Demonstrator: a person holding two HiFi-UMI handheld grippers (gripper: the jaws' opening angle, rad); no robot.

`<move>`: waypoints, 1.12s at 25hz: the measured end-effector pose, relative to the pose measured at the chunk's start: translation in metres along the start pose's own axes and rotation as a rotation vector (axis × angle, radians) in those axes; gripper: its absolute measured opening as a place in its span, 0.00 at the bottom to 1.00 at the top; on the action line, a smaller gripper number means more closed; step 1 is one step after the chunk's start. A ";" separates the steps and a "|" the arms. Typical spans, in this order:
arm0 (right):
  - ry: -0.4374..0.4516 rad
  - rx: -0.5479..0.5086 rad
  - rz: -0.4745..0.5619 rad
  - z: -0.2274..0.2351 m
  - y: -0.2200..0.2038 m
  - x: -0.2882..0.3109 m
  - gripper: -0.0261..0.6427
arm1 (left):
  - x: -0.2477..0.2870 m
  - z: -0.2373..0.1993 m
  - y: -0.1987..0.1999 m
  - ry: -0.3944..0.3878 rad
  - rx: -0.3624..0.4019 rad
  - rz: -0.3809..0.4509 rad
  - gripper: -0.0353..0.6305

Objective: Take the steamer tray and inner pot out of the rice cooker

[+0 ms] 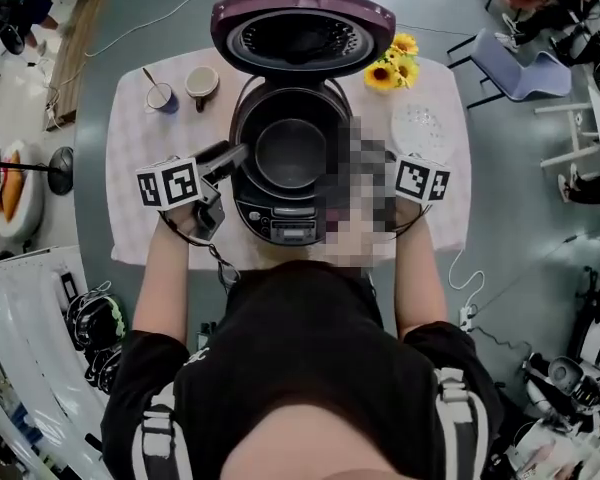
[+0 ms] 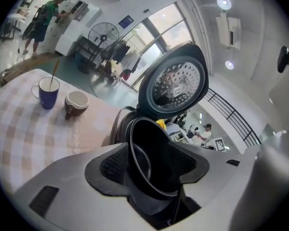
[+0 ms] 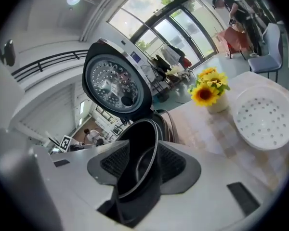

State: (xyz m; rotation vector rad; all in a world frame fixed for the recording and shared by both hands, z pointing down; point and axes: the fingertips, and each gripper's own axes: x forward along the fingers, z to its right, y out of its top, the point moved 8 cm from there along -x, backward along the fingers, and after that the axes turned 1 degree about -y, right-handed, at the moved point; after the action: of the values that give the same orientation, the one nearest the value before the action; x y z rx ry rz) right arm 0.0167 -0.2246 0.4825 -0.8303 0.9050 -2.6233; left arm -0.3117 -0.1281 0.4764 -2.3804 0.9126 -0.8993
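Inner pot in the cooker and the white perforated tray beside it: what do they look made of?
Dark round inner pot: likely thin metal with a matte dark, non-stick-looking coating; its narrow rim shows a bright metallic edge line. White perforated steamer tray: probably moulded plastic, smooth and faintly glossy, evenly white with neat round holes.

A blue ceramic mug [image 1: 161,98] with a spoon [image 1: 149,77] and a brown cream-lined cup [image 1: 202,85] stand upper left on the pale checked tablecloth [image 1: 130,203]; yellow sunflowers [image 1: 393,65] stand upper right
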 end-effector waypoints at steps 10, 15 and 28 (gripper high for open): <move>0.044 0.055 0.006 0.014 0.001 0.010 0.31 | 0.011 -0.015 0.004 -0.014 -0.077 0.027 0.42; 0.080 0.060 0.013 0.012 0.000 0.011 0.31 | 0.013 -0.014 0.004 -0.057 -0.114 0.044 0.39; -0.017 0.132 -0.037 0.015 0.004 0.019 0.20 | 0.022 -0.016 0.004 0.126 -0.118 -0.045 0.15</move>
State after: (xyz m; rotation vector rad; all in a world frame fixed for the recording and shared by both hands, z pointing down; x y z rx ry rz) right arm 0.0100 -0.2429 0.4976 -0.8418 0.7097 -2.6690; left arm -0.3116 -0.1491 0.4944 -2.4756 0.9888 -1.0500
